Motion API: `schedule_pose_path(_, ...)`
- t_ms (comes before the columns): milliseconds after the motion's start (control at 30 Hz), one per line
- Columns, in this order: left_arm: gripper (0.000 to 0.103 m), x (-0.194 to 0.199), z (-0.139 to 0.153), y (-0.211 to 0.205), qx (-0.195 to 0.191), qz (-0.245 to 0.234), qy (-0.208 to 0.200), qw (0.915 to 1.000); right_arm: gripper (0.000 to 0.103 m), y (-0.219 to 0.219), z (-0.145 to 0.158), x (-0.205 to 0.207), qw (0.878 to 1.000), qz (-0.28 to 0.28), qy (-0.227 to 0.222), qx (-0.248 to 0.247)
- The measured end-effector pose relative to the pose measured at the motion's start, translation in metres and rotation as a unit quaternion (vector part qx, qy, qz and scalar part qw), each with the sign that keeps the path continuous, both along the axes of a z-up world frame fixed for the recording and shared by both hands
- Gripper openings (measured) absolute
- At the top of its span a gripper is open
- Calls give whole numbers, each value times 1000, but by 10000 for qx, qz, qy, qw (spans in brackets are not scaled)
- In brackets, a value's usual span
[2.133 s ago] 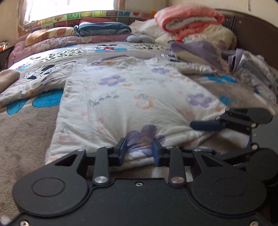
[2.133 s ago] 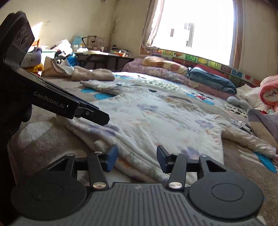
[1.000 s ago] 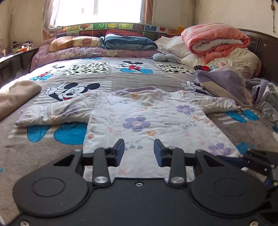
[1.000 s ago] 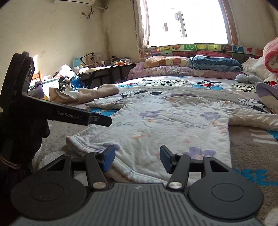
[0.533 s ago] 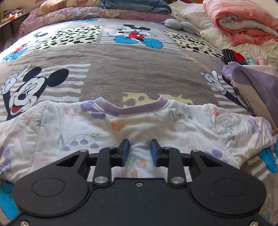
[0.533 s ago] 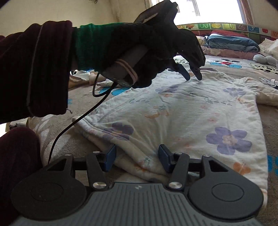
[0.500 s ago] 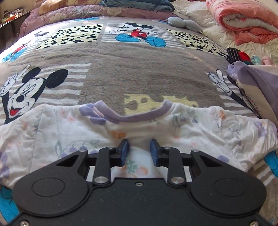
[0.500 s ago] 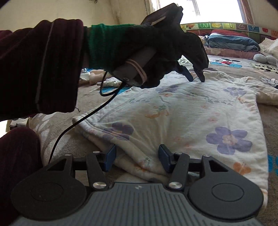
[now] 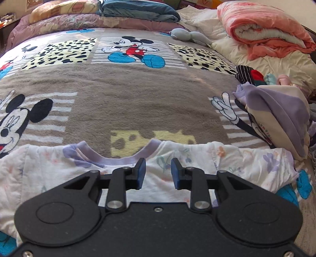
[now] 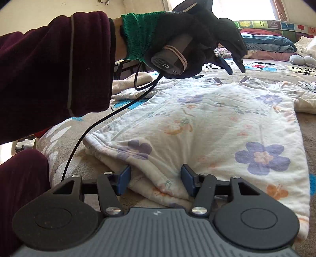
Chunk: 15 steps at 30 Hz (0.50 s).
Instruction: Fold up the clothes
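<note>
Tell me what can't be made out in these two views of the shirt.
- Left wrist view: the shirt below the collar is hidden by the left claw body.
- Right wrist view: the shirt's left sleeve is hidden by the gloved hand.
- Right wrist view: whether the right claw touches the hem is unclear.

bed (image 9: pixel 138 102): cartoon blanket | window (image 10: pixel 254 9): bright | wall (image 10: pixel 59 8): possibly cream

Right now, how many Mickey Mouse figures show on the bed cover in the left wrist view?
2: a full-body Mickey at the far centre of the bed cover, and a large Mickey face at its left edge. A gloved cartoon hand at right hints at another, hidden.
</note>
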<state>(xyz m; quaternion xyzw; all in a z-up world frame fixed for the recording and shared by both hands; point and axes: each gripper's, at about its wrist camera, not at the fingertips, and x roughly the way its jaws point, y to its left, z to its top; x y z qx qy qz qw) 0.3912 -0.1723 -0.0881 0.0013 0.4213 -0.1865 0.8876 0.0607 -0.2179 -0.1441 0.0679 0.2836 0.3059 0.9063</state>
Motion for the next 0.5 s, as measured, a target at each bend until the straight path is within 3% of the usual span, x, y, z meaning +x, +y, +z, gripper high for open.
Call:
schedule_pose_path(100, 27, 30, -20, -24, 284, 100, 156, 9994, 56, -1, 0, 0, 10000, 0, 6, 17)
schedule_pose_path(133, 32, 34, -16, -21, 216, 179, 125, 9995, 56, -1, 0, 0, 10000, 0, 9, 18)
schedule_pose_path(267, 30, 47, -1, -10, -58, 481, -17, 9988, 56, -1, -1, 1, 10000, -1, 32, 30)
schedule_pose_path(400, 30, 17, 27, 32, -104, 570, -411, 9975, 56, -1, 1, 1, 10000, -8, 65, 20)
schedule_pose_path(500, 30, 1, 25, 69, 134, 832, -404, 9956, 57, -1, 2, -1, 10000, -19, 83, -2)
